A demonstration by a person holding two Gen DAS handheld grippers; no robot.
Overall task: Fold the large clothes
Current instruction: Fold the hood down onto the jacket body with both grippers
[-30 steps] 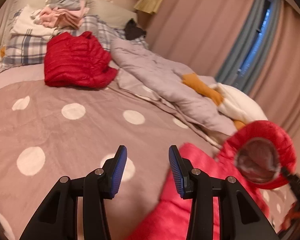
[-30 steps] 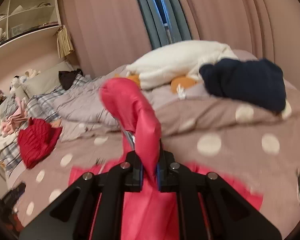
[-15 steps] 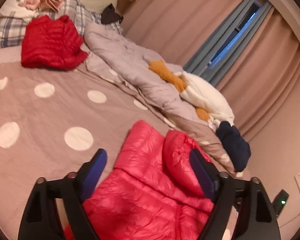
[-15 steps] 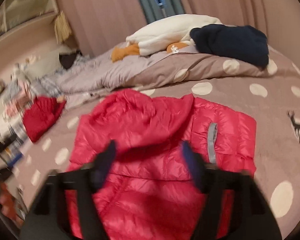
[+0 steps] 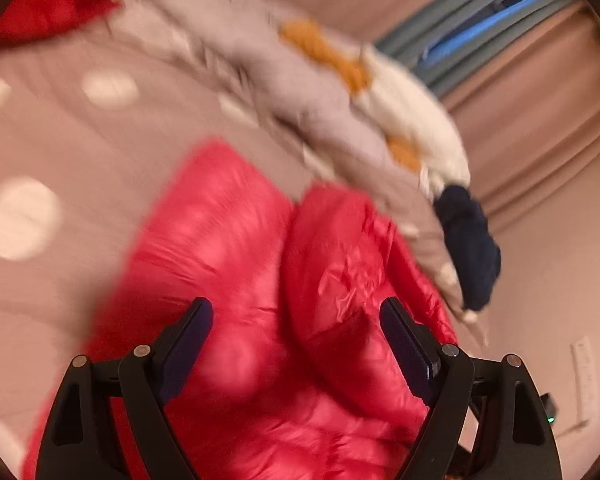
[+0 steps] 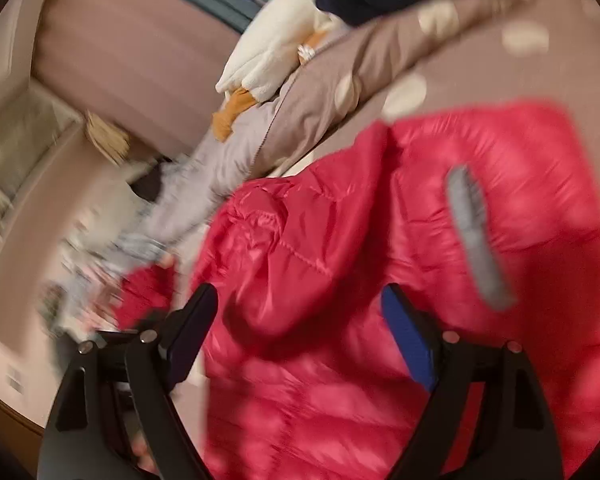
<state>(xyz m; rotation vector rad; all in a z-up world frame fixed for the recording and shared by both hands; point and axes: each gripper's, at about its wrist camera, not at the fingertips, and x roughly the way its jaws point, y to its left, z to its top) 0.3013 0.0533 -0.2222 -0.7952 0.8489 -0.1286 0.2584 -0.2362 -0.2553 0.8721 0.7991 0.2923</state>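
A bright red-pink puffer jacket lies spread on the brown dotted bedcover, with its hood folded onto the body. My left gripper hovers just above the jacket, open, nothing between its fingers. In the right wrist view the same jacket fills the lower right, with a grey strip on it. My right gripper stands open over the hood area and grips nothing. Both views are motion-blurred.
A darker red jacket lies at the far left of the bed. A grey duvet, a white and orange plush and a navy garment line the far side. Curtains hang behind. Shelves stand at left.
My right gripper let go of the red fabric it held up, and the jacket now lies flat. Both grippers opened wide and sank towards the jacket; the right one rolled.
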